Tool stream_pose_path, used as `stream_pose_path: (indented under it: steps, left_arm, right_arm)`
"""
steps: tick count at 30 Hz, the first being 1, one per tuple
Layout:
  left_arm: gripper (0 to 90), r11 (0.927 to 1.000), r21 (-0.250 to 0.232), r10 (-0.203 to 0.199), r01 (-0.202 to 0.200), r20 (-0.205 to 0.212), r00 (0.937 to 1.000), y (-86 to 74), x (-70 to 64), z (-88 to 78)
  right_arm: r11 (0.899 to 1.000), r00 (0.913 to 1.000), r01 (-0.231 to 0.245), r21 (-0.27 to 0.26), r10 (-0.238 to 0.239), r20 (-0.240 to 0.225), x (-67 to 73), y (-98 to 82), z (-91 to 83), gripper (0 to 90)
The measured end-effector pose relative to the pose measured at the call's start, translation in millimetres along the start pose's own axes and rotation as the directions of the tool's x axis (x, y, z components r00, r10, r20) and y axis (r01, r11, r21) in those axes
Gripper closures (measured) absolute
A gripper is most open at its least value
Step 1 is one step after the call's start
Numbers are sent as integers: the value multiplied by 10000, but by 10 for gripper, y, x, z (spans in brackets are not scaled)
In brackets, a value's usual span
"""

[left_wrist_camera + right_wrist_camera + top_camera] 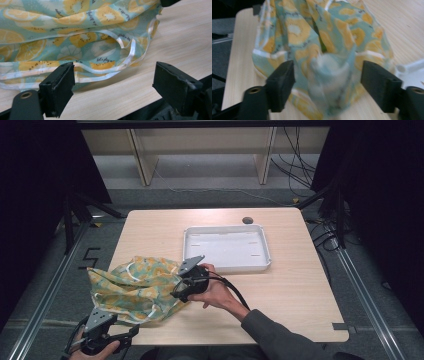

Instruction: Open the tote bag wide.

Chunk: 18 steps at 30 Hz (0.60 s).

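Straddling a raised fold of the fruit-print cloth bag (329, 50) at the counter's (280, 290) eight o'clock, the right gripper (328, 82) stands open without pinching, the left gripper (113, 82) waits open at its hem, and the white tray (227, 265) at twelve o'clock awaits use.

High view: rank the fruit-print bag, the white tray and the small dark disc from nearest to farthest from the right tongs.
1. Fruit-print bag: at the right tongs, on their left side, with bag fabric between the jaws.
2. White tray: just beyond the tongs, toward the table's middle.
3. Small dark disc: past the tray, near the table's far edge.
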<state>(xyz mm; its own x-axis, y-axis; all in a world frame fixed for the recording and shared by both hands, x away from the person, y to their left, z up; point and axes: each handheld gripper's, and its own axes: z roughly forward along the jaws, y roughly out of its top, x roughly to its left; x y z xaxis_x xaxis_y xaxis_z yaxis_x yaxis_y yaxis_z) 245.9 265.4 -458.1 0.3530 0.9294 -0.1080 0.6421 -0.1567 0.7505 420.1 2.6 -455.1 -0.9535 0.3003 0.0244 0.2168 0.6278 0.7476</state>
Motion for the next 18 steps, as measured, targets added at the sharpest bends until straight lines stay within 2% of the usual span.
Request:
stream_pose_path:
  steps: [1,2,3,4,5,6,7,8,9,10,14,15,16,17,18]
  left_arm:
    - [169,10000,9,62,-62,-15,10000,4,6,-3]
    - [169,10000,-67,57,-57,6,10000,9,1,-1]
    - [169,10000,-32,60,-60,39,10000,8,0,-4]
    - [169,9991,225,355,-358,104,9993,11,21,-20]
    - [169,9999,-40,149,-149,47,9999,12,-11,-4]
    - [169,9999,-22,122,-122,95,9999,10,-12,0]
    - [169,9999,-22,122,-122,95,9999,10,-12,0]
    - [169,9999,-42,148,-148,57,9999,10,-11,-4]
    - [169,9999,-98,139,-138,86,9999,10,-7,-4]
    - [169,9990,131,425,-426,93,9991,15,22,-26]
    - [169,9991,103,412,-413,118,9991,14,24,-23]
    - [169,9990,124,419,-420,119,9991,12,26,-25]
    - [169,9991,130,393,-395,129,9991,12,30,-24]
    - [169,9998,-78,183,-183,26,9998,13,10,-16]
    - [169,9998,-160,113,-112,11,9999,13,5,-13]
  right_arm:
    - [9994,9994,341,74,-341,81,-3,14,50,353]
    - [9992,9998,181,364,-182,9,-1,33,97,433]
    - [9992,9998,181,364,-182,9,-1,33,97,433]
    - [9989,9999,82,459,-76,-125,-10,32,131,501]
    - [9977,9999,47,672,-37,-142,-5,30,137,547]
    - [9965,9981,598,585,-590,-159,-33,29,166,596]
    - [9970,9991,407,655,-402,-92,-9,21,171,654]
    - [9970,9991,407,655,-402,-92,-9,21,171,654]
    - [9966,9985,541,616,-535,-114,-7,21,177,721]
    - [9941,9957,925,572,-920,-108,2,34,167,828]
    - [9920,9954,954,830,-957,-11,68,35,104,893]
    - [9889,9920,1263,781,-1263,-43,59,37,86,896]
    - [9915,9948,1014,810,-1019,10,87,27,54,898]
    - [9888,9914,1300,739,-1306,22,74,24,26,899]
    - [9894,9920,1254,730,-1263,87,82,12,-9,900]
